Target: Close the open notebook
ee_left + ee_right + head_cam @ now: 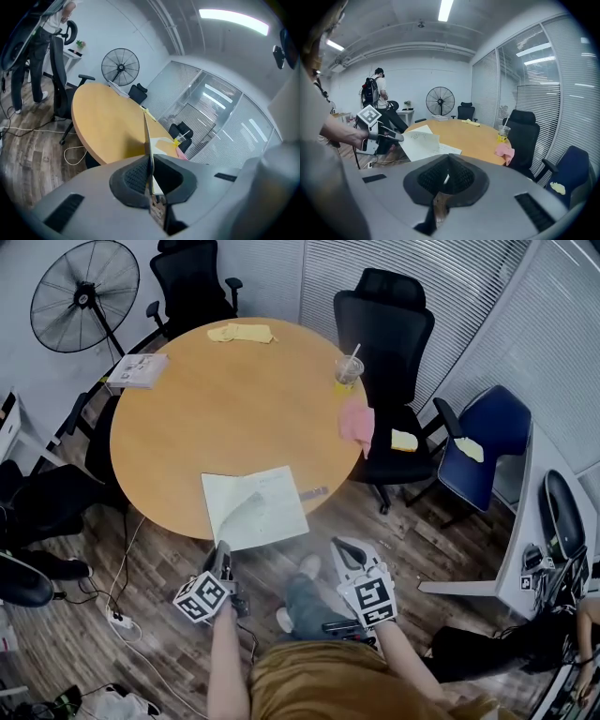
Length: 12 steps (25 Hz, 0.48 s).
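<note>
Our left tongs (150,163) pinch the notebook's (277,506) lifted page (233,515) at the worktop's (216,399) near edge; our right tongs (448,164) are closed.

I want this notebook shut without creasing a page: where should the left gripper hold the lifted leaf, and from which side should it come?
Take the lifted leaf of the notebook by its near free edge, coming in from the table's near rim, as the left gripper does: that edge curls clear of the pages beneath, so a jaw fits each side.
</note>
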Available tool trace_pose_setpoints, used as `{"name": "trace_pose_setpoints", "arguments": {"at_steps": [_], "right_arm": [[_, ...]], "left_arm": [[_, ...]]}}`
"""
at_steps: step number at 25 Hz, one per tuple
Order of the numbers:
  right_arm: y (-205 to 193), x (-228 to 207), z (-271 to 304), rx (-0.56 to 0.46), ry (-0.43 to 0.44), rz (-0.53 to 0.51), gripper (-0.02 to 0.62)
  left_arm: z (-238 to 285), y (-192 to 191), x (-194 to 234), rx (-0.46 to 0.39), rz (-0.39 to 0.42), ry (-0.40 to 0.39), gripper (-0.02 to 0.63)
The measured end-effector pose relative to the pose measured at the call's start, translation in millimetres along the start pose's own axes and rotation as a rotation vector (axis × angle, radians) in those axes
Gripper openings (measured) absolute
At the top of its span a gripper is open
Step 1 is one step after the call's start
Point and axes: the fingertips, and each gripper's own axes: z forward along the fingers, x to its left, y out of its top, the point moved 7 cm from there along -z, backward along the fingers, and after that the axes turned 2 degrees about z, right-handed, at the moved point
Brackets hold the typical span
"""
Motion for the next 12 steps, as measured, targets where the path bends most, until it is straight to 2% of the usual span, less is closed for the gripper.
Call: {"name": "trace_pose_setpoints", "arguments": {"at_steps": [7, 12], "right_arm": [[-2, -1, -2, 0.003, 0.002, 0.003, 0.011], [-4, 1, -4, 0.006, 0.001, 0.013, 0.011]], "left_arm": [[4, 5, -22, 0.044, 0.151, 0.011, 0.038], [6, 8, -33, 0.061, 0.225, 0.004, 0.04]]}}
